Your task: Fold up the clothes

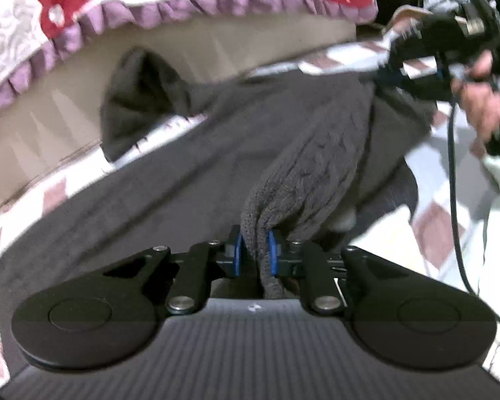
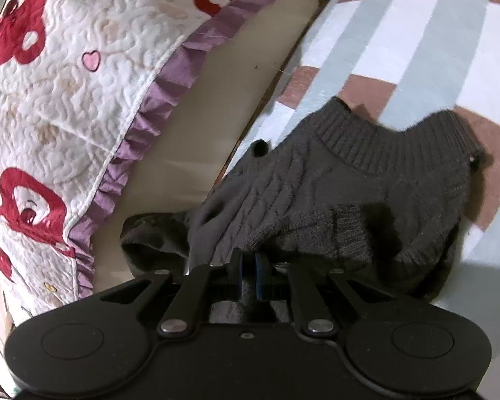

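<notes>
both grippers, left [image 1: 255, 255] and right [image 2: 248, 271], are pinching the grey sweater [image 2: 366, 183] lying on the checked sheet [image 2: 400, 33], jaws nearly closed on knit, mid-fold; next, probably carrying the fold across evenly.

Sweater [image 2: 366, 180]: showing dark grey, cable-knit, ribbed collar. Bed sheet [image 2: 400, 33]: showing checks of white, pale blue-grey and brown-pink. Quilt [image 2: 66, 106]: showing white stitched ground, red bear motifs, a pink heart, purple ruffle trim. Gripper pads [image 1: 238, 256]: showing blue on black bodies.
</notes>
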Motion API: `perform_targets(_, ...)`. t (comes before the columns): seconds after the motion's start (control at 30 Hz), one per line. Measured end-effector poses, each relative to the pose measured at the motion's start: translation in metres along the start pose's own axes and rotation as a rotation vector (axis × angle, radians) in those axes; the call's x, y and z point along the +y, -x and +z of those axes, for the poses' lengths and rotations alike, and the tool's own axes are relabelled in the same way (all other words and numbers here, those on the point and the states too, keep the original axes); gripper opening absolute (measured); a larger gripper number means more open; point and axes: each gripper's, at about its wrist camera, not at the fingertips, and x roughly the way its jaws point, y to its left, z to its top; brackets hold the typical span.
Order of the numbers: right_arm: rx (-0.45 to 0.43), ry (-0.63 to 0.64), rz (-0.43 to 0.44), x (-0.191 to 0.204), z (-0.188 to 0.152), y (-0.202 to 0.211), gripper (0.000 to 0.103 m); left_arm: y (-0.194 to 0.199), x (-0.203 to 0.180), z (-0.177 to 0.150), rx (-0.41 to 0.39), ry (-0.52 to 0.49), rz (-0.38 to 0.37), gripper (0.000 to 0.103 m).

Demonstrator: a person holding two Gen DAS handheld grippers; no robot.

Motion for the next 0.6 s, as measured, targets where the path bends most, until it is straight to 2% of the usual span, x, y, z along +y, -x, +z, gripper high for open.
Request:
perform_targets(0.17, 0.018, 0.054, -0.016, 0.007, -0.003, -0.004, 0.010, -0.008, 0.047, 0.031, -0.025, 0.029, 0.022, 0.015)
perform_targets(0.27, 0.039, 0.095, -0.036, 0.011, -0.006, -0.010, 0.010, -0.037, 0.074, 0.044, 0.000, 0.058, 0.032, 0.016)
perform_targets(0.37, 0.052, 0.150, -0.082, 0.016, -0.010, -0.016, 0.010, -0.069, 0.083, 0.047, 0.053, 0.037, 0.080, 0.018)
perform_targets(0.43, 0.056, 0.187, -0.116, 0.018, -0.012, -0.018, 0.011, -0.067, 0.078, 0.044, 0.013, 0.040, 0.100, 0.020)
perform_targets(0.5, 0.044, 0.226, -0.146, 0.022, -0.014, -0.019, 0.011, -0.061, 0.075, 0.035, -0.043, 0.083, 0.127, 0.024)
perform_targets(0.53, 0.035, 0.244, -0.159, 0.023, -0.014, -0.019, 0.011, -0.059, 0.073, 0.029, -0.062, 0.096, 0.149, 0.033)
perform_targets(0.57, 0.027, 0.262, -0.173, 0.024, -0.015, -0.020, 0.011, -0.060, 0.070, 0.023, -0.071, 0.093, 0.178, 0.038)
perform_targets(0.6, 0.018, 0.278, -0.189, 0.025, -0.015, -0.022, 0.011, -0.061, 0.068, 0.017, -0.070, 0.075, 0.198, 0.039)
